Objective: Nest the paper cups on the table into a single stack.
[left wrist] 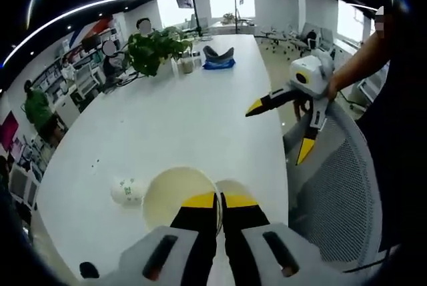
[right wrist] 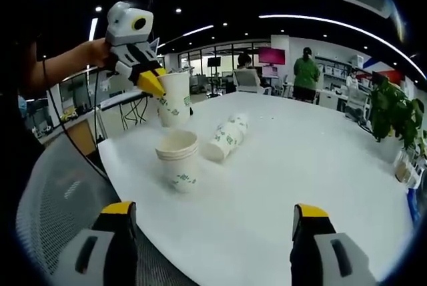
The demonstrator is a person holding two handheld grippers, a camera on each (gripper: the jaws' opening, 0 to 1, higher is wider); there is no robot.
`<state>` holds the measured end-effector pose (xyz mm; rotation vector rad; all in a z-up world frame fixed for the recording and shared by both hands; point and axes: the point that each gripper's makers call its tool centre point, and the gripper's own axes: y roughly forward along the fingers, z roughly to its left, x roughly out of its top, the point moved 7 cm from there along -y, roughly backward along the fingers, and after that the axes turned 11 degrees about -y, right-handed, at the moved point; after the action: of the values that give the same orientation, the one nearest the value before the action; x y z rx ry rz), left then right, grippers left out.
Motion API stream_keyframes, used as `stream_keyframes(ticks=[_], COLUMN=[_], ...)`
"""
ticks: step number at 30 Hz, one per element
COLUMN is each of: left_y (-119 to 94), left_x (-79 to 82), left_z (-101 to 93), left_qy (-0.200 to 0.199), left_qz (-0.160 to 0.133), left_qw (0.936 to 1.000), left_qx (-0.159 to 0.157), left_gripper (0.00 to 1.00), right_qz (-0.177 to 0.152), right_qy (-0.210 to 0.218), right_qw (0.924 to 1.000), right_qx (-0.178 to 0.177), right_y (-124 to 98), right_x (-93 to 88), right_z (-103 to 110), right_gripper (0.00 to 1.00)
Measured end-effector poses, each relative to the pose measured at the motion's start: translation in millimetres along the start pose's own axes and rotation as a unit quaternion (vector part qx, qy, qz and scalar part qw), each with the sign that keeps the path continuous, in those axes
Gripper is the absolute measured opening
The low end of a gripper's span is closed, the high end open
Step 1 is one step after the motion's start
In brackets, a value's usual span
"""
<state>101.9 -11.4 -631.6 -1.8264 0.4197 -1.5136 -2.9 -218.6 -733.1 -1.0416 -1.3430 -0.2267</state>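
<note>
My left gripper (left wrist: 219, 203) is shut on the rim of a white paper cup (left wrist: 175, 199), whose open mouth faces the camera. In the right gripper view that left gripper (right wrist: 150, 83) holds the cup (right wrist: 175, 99) upright in the air, just above and behind a short upright stack of cups (right wrist: 179, 159) near the table edge. The stack's rim (left wrist: 235, 186) peeks out beside my left jaws. Nested cups (right wrist: 227, 138) lie on their side behind the stack, seen as a tipped cup (left wrist: 127, 191). My right gripper (right wrist: 213, 213) is wide open and holds nothing, hovering off the table edge (left wrist: 279, 133).
The long white table (left wrist: 180, 113) carries a potted plant (left wrist: 155, 49) and a blue object (left wrist: 219, 63) at its far end. A grey mesh chair (left wrist: 333, 186) stands against the table's near edge. A plant (right wrist: 393, 116) borders the other side. People stand in the office behind.
</note>
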Motion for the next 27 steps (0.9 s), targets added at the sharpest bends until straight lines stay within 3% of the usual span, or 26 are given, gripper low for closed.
stream_keyframes(ticks=[13,27], left_y=[22,24], left_x=[-1.1,3.4], left_z=[-10.7,-17.8], left_qy=[0.014,0.03], left_qz=[0.005,0.013], left_qw=[0.9996,0.9987], left_qx=[-0.022,-0.039], left_gripper=[0.0,0.0], right_qz=[0.008,0.014], right_qy=[-0.001,-0.002], right_qw=[1.0,0.9999], right_qx=[0.0,-0.004], right_y=[1,0], right_x=[-3.1,-5.1], right_z=[-2,-3], right_gripper=[0.97,0.95])
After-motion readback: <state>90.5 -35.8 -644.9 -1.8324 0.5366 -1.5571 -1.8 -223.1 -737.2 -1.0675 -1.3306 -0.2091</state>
